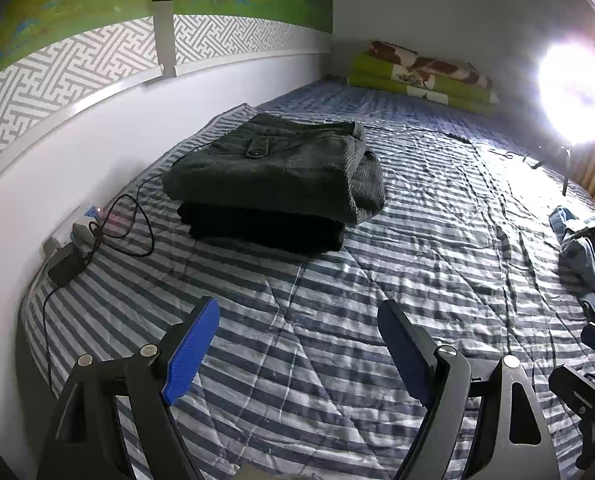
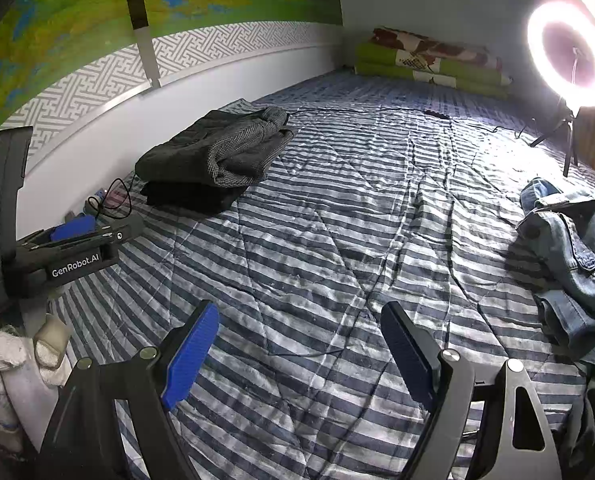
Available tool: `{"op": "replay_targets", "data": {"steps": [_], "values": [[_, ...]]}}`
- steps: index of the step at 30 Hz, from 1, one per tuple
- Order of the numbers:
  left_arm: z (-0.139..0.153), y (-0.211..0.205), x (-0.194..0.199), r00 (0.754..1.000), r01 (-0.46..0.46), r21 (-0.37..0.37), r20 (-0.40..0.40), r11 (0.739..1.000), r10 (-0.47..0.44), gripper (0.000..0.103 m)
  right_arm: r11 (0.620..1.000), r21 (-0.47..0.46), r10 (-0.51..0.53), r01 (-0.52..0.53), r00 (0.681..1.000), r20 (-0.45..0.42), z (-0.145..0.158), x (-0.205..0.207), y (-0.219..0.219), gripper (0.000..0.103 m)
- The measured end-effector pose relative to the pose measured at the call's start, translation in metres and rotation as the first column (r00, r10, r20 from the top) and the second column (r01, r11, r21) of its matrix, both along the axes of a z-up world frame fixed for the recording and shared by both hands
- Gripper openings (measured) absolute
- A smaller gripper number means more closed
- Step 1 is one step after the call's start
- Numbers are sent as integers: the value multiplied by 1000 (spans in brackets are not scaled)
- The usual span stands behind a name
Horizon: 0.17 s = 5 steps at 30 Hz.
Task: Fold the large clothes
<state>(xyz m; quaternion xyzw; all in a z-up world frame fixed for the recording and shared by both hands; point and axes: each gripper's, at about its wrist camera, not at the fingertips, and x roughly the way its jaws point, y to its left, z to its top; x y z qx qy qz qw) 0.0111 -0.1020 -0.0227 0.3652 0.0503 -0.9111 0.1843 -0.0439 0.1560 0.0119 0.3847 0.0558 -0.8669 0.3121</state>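
The left gripper (image 1: 297, 344) has its jaws spread wide, with nothing between them, and only the striped quilt (image 1: 337, 320) shows in the gap. The right gripper (image 2: 299, 348) is the same: jaws spread, empty, above the quilt. In the right wrist view, the left gripper's body is at the left edge, and below it a gloved hand (image 2: 17, 356) is seen. Farther out, near the wall, a stack of folded clothes (image 1: 273, 180) lies on the bed: a grey ribbed piece on top, a black piece under it. Just left of the stack are a black cable (image 1: 137, 220) and a charger (image 1: 67, 264) by the wall. On the right side of the bed, well apart from the stack, a denim jacket (image 2: 569, 256) lies crumpled, not folded. At the far end, folded green blankets (image 2: 429, 68) lie against the wall. A bright ring light (image 2: 573, 52) stands on a tripod at the far right.
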Motion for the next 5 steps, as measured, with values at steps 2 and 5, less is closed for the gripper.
{"op": "replay_targets", "data": {"steps": [2, 5], "values": [[0, 0, 0, 1000, 3, 0, -3, 1000, -3, 84, 1000, 0, 1, -1, 1000, 1, 0, 0, 0, 80], [0, -1, -1, 1000, 6, -3, -4, 1000, -6, 84, 1000, -1, 1, -1, 1000, 1, 0, 0, 1, 80]]}}
